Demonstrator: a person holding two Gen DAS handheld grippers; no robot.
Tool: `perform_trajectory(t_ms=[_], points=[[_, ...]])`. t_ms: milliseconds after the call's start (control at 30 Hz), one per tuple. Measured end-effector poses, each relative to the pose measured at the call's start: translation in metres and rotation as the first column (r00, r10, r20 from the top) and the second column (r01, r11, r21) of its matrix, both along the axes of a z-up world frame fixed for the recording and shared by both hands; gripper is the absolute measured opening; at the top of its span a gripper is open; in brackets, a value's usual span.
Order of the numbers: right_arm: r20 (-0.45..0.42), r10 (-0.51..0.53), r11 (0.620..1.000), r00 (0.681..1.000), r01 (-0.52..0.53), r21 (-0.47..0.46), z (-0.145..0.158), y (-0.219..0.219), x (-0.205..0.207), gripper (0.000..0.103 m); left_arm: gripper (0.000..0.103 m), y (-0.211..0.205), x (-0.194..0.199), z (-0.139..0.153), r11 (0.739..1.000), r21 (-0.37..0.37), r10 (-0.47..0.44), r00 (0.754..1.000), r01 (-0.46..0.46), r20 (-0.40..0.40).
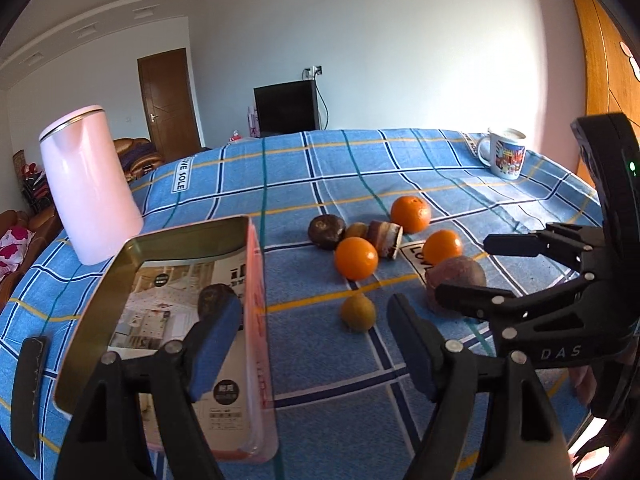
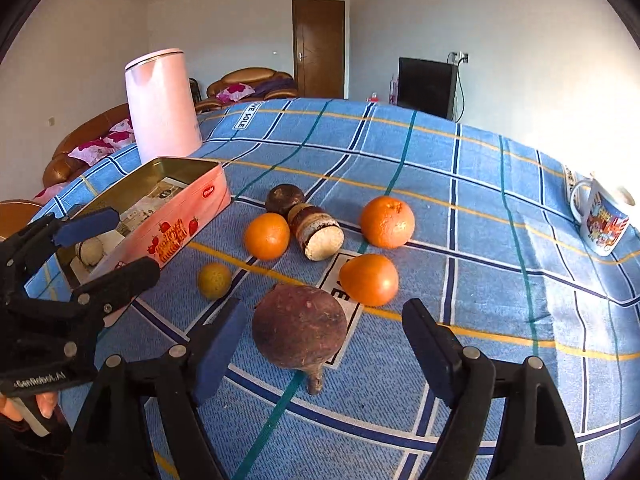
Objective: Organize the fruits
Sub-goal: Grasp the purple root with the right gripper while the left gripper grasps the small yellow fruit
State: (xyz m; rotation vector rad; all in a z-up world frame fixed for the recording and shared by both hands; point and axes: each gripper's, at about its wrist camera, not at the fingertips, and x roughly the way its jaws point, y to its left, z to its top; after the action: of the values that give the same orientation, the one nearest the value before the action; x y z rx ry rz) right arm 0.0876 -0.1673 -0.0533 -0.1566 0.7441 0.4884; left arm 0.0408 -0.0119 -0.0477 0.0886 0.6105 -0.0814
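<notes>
**Both grippers spread wide, fruit waiting beside the tin**

The left gripper (image 1: 316, 344) hangs over the near end of the pink tin (image 2: 188, 216), its jaws spread and holding nothing; one piece of produce, dark in the left view and pale-ended in the right, already lies inside, so I judge the tin to be the collecting place. The right gripper (image 2: 324, 344) sits low over the worktop (image 2: 500, 208) with its jaws wide apart on either side of the large reddish-brown root (image 2: 300, 328), not touching it, which looks like the set-up for a grasp (the stub of the root points toward the camera).

The rest of the fruit lies loose in a cluster to the right of the tin: three oranges (image 2: 387, 222), a small yellow-green fruit (image 2: 215, 280), a dark round fruit (image 2: 285, 199) and a cut brown piece with a white face (image 2: 318, 232). A pink kettle (image 2: 160, 104) stands behind the tin; a printed mug (image 2: 600, 220) is well apart at the far right.

Readable writing: "DAS" on the right gripper seen from the left wrist, "GenRobot.AI" on the left gripper's body, and "SOLE" on a cloth label. The tin's red oval logo and strawberry lettering are too small to read.
</notes>
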Motion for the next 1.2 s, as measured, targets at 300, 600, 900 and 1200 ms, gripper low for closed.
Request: perform_trajectory(t_ms=[300,600,900,1200], points=[[-0.090,0.023,0.995,0.996,-0.014,0.103,-0.008,-0.009,0.009,0.054,0.077,-0.021,0.016,-0.011,0.999,0.029,-0.039,0.997,0.041,-0.064],[0.091,-0.149,0.989,0.985,0.146,0.034,0.009,-0.039,0.007,0.054,0.049,-0.040,0.040,-0.025,0.994,0.044,-0.085,0.977,0.096,-0.197],[0.069,-0.135,0.988,0.988,0.129,0.086,0.009,-0.048,0.010,0.054,0.027,-0.030,0.047,-0.029,0.998,-0.039,-0.056,0.970,0.048,-0.239],[0.126,-0.130,0.985,0.984,0.113,0.133,0.015,-0.052,-0.001,0.054,0.027,-0.039,0.025,-0.012,0.999,0.010,-0.048,0.996,0.049,-0.077]])
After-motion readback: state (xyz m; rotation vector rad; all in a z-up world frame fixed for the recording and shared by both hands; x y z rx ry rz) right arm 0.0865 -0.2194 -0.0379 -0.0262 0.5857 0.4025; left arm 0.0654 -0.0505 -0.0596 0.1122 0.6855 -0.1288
